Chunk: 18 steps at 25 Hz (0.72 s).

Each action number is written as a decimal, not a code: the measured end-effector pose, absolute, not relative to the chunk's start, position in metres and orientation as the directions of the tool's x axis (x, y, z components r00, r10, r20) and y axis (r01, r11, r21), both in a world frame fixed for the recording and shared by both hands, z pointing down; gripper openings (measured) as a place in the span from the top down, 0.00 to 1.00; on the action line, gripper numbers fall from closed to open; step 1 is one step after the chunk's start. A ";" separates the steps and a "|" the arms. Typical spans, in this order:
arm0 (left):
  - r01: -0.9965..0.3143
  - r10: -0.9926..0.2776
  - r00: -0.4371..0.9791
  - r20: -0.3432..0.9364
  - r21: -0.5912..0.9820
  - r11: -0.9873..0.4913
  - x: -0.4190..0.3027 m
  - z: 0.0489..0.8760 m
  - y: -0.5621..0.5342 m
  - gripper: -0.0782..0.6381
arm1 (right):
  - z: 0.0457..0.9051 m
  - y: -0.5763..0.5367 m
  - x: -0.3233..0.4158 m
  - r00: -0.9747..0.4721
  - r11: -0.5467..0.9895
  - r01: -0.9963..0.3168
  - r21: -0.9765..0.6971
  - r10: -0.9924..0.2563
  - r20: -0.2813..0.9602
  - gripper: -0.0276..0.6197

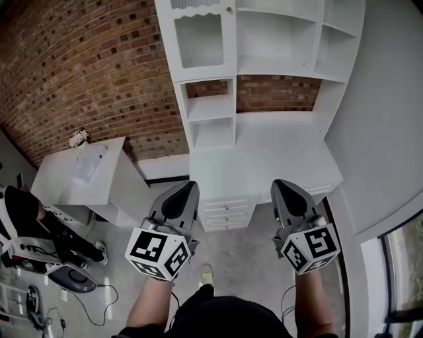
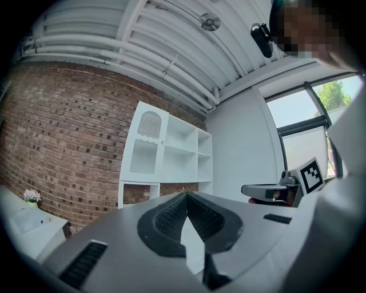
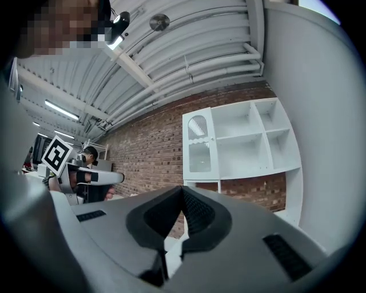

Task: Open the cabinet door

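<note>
A tall white shelf unit stands against the brick wall. Its closed cabinet door (image 1: 198,39) is at the upper left, with a ribbed glass panel and a small knob (image 1: 229,10) on its right edge. The door (image 2: 146,150) also shows in the left gripper view, far ahead, and as a door (image 3: 198,151) in the right gripper view. My left gripper (image 1: 187,187) and right gripper (image 1: 281,185) are held side by side, low before the desk and well short of the door. Both point level toward the unit. Each pair of jaws meets at the tip with nothing between.
The white desk top (image 1: 264,152) with small drawers (image 1: 228,212) lies below the shelves. A white side table (image 1: 99,178) with flowers (image 1: 78,138) stands at the left. A seated person (image 1: 26,218) is at the far left. A white wall (image 1: 390,119) bounds the right.
</note>
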<state>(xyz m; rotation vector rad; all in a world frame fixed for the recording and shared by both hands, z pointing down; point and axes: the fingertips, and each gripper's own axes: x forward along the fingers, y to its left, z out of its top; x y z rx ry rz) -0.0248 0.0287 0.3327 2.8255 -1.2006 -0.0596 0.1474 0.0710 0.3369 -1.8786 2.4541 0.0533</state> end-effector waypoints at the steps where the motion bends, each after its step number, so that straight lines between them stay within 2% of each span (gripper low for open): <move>1: -0.715 -0.718 0.696 -0.009 0.080 -0.695 -0.027 0.333 0.018 0.88 | 0.337 0.060 0.144 -0.259 0.260 -0.966 0.000 -0.964 -0.059 0.95; 18: -0.651 -0.654 0.756 -0.016 0.075 -0.755 -0.065 0.336 -0.170 0.88 | 0.333 -0.114 0.093 -0.197 0.196 -0.980 0.026 -0.978 -0.068 0.95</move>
